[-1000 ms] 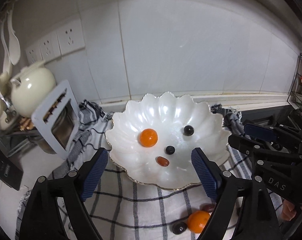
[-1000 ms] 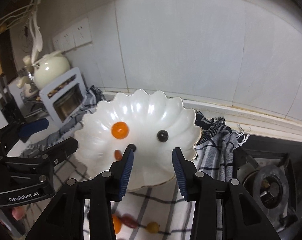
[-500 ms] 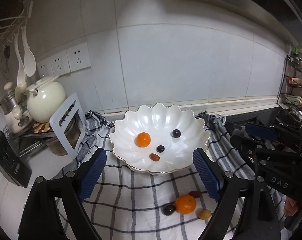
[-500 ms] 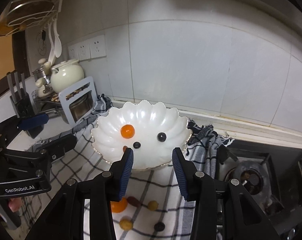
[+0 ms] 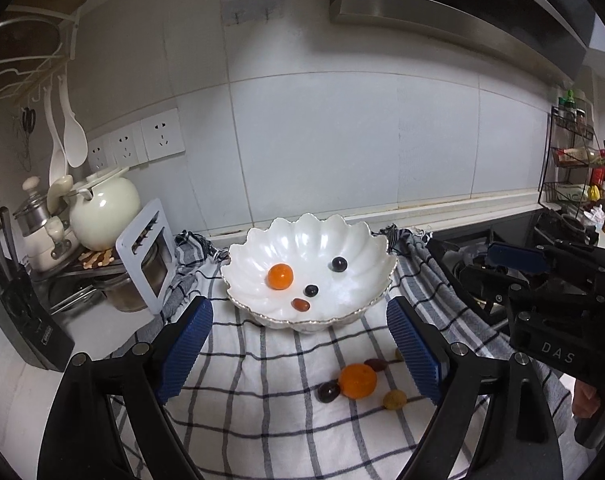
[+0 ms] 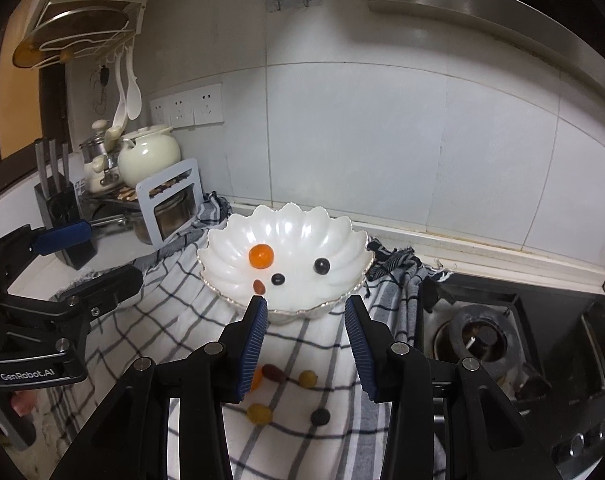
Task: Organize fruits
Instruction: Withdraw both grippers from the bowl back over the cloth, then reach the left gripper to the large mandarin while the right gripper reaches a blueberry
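A white scalloped bowl (image 5: pixel 342 236) (image 6: pixel 342 236) on a checked cloth holds an orange (image 5: pixel 280 276) (image 6: pixel 260 255), two dark grapes (image 5: pixel 339 264) (image 5: pixel 311 290) and a reddish fruit (image 5: pixel 301 304). On the cloth in front lie a second orange (image 5: pixel 357 380), a dark grape (image 5: pixel 328 391), a yellowish grape (image 5: pixel 394 399) and a red fruit (image 5: pixel 376 364). My left gripper (image 5: pixel 300 344) is open and empty, held back above the cloth. My right gripper (image 6: pixel 306 340) is open and empty, above the loose fruits (image 6: pixel 273 373).
A white teapot (image 5: pixel 104 208), pots and a metal rack (image 5: pixel 144 256) stand at the left. A knife block (image 6: pixel 60 208) is at the far left. A gas stove (image 6: pixel 486 336) lies at the right. A spice rack (image 5: pixel 574 160) stands at the far right.
Both grippers have pulled back and up from the bowl, so more of the cloth and the loose fruits now show. Both stay open and empty.
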Demonstrator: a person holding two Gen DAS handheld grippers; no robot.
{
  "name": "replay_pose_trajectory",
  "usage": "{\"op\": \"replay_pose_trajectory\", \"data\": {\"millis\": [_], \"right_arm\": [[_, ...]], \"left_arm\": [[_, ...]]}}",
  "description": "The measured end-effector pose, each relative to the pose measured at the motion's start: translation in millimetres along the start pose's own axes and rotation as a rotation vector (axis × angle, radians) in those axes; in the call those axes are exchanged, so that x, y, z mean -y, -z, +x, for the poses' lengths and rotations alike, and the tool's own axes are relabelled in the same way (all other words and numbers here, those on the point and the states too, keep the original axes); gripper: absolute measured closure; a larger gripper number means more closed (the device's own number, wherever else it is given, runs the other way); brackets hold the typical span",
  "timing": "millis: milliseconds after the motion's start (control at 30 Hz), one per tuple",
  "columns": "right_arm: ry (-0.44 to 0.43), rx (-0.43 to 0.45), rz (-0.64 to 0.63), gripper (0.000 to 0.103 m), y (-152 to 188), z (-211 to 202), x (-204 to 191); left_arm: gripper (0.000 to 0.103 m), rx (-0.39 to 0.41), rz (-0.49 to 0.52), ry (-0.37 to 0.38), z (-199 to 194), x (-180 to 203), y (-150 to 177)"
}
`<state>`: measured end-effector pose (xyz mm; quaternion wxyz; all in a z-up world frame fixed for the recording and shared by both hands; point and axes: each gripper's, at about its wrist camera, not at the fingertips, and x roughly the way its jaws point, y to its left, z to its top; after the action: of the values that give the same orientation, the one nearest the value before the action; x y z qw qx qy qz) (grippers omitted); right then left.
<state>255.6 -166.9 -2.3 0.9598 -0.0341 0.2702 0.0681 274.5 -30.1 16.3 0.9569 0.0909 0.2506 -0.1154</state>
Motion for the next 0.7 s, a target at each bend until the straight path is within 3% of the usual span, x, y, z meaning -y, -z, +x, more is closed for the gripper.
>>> {"op": "replay_pose_trajectory", "data": {"millis": [700], "right_arm": [[0.019, -0.080, 0.033, 0.061, 52.7, -10.2, -5.7]], "left_arm": [[0.014, -0.058, 0.104, 0.055, -11.6, 15.7, 46.9]]}}
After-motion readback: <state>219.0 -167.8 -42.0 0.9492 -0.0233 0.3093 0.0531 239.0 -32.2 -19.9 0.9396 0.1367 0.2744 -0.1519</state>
